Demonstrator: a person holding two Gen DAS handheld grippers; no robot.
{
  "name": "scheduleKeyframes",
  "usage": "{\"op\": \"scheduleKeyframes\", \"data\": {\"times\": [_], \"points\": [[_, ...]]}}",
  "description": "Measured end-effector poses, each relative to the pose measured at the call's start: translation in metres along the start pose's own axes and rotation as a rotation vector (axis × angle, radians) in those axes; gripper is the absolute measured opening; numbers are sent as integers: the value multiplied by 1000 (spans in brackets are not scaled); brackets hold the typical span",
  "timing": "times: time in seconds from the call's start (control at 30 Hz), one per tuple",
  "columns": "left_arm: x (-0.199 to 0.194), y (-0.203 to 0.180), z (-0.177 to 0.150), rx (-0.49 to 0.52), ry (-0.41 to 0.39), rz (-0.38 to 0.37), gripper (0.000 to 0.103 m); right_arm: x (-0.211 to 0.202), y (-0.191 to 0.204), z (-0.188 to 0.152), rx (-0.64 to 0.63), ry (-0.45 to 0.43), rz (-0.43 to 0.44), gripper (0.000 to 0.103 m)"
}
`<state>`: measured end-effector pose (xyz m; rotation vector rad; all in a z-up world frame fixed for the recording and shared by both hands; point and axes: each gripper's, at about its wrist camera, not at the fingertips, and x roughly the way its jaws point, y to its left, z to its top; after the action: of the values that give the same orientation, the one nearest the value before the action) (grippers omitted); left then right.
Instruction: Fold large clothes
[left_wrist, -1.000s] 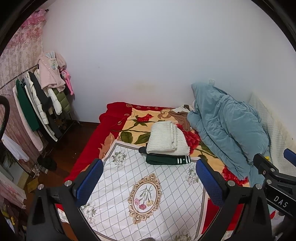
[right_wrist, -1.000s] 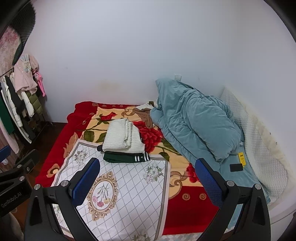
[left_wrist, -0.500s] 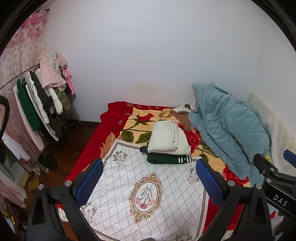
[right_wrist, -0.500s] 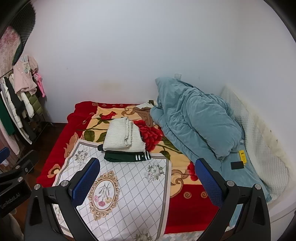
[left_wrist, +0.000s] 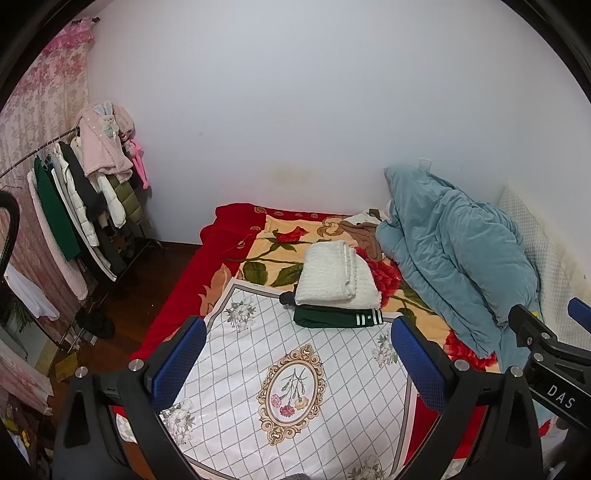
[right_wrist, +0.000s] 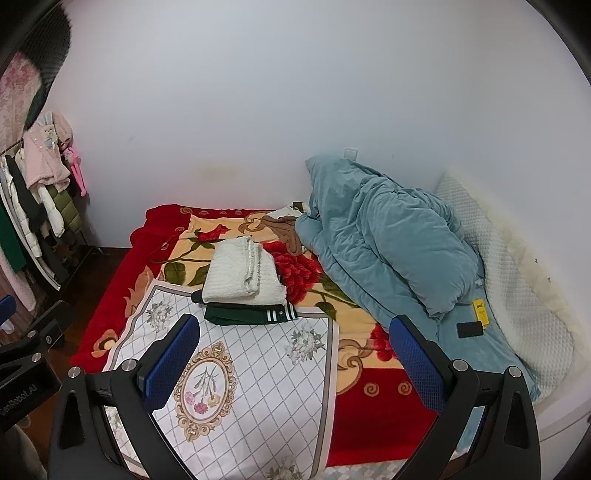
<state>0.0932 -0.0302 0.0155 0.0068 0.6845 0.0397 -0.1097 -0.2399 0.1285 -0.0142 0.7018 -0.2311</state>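
The left gripper (left_wrist: 298, 363) was held above the near end of the bed (left_wrist: 177, 306), its two blue-padded fingers (left_wrist: 176, 360) spread wide with nothing between them. The right gripper (right_wrist: 295, 363) was in the same condition: fingers (right_wrist: 415, 363) fully apart, nothing grasped. Each gripper appeared at the edge of the other's view, the right gripper (left_wrist: 546, 354) at the right of the left wrist view and the left gripper (right_wrist: 26, 354) at the left of the right wrist view.

Below both grippers lay a white cloth (left_wrist: 295, 369) with a grid pattern and an oval floral medallion, spread flat on the red floral blanket (right_wrist: 369, 406). At the far edge of that cloth sat the stack of folded clothes: a white garment (left_wrist: 334, 273) on top and a dark green garment (left_wrist: 332, 317) with white stripes beneath it, both touching. A small black item (left_wrist: 286, 297) protruded at the left side of the stack; its identity could not be determined.

To the right of the stack a blue quilt (right_wrist: 388, 236) was heaped against the wall. A brown garment (right_wrist: 284, 229) lay between the quilt and the stack. A black object (right_wrist: 469, 328) and a yellow object (right_wrist: 480, 312) rested on the quilt's near right portion. A white quilted cover (right_wrist: 517, 295) lined the far right edge of the bed.

A rack (left_wrist: 74, 206) of hanging clothes stood on the floor to the left of the bed.
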Motion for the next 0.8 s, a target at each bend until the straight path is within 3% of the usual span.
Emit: {"op": "scheduleKeyframes", "data": {"times": [0.8], "points": [[-1, 3, 0, 1, -1, 6, 102, -4, 2, 5, -7, -7, 5, 103]]}}
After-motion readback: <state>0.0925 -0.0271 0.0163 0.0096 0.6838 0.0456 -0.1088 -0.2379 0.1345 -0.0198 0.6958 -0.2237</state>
